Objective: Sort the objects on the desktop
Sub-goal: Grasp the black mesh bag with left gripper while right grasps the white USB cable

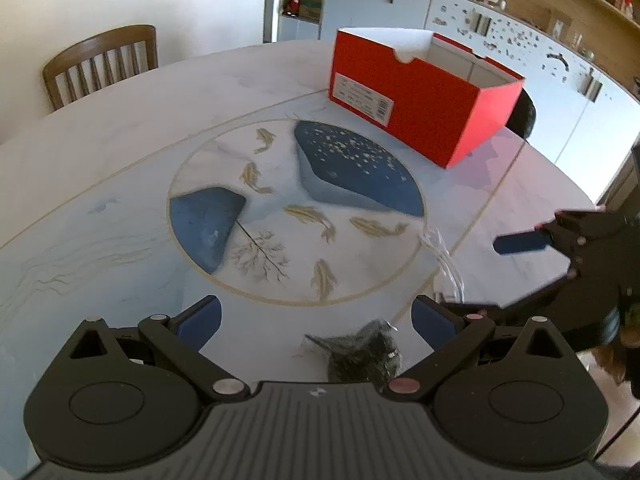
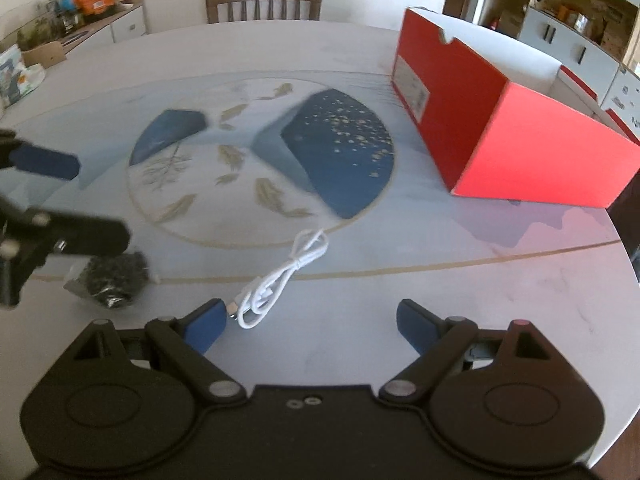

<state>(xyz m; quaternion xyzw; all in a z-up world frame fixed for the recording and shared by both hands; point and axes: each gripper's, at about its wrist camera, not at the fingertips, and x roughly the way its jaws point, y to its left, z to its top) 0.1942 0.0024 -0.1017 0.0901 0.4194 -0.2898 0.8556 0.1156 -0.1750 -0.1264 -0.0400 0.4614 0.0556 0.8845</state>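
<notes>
A coiled white cable (image 2: 280, 276) lies on the round table, just ahead of my right gripper (image 2: 310, 322), whose left pad is right beside the cable's plug end; the jaws stand wide open with nothing between them. A small clear bag of dark parts (image 1: 360, 354) rests between the spread, open jaws of my left gripper (image 1: 316, 322), untouched by the pads. The same bag (image 2: 110, 280) shows in the right wrist view under the left gripper's fingers (image 2: 44, 164). The cable (image 1: 444, 264) appears faintly in the left wrist view. An open red shoebox (image 1: 424, 96) stands at the table's far side.
The table (image 1: 120, 152) is pale marble with a round blue-and-gold fish inlay. A wooden chair (image 1: 102, 64) stands behind it. White cabinets and shelves (image 1: 500, 28) line the back wall. In the right wrist view the red shoebox (image 2: 508, 128) sits far right near the table's edge.
</notes>
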